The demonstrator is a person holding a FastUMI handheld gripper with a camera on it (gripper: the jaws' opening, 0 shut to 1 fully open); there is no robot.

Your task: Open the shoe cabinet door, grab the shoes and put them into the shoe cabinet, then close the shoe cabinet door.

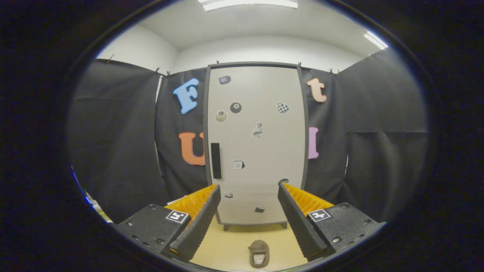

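While gripper fingers sit spread w/ nothing btwn: shoe cabinet door shut, frame ctr; shoe bottom ctr.

The hand-held gripper is showing two wedge-shaped fingers with ribbed inner faces, standing spread apart. Behind each finger a dark textured block is carrying round screws and a small square black-and-white marker on top.

Light wooden floor, shoe cabinet standing on short feet, one shoe before it
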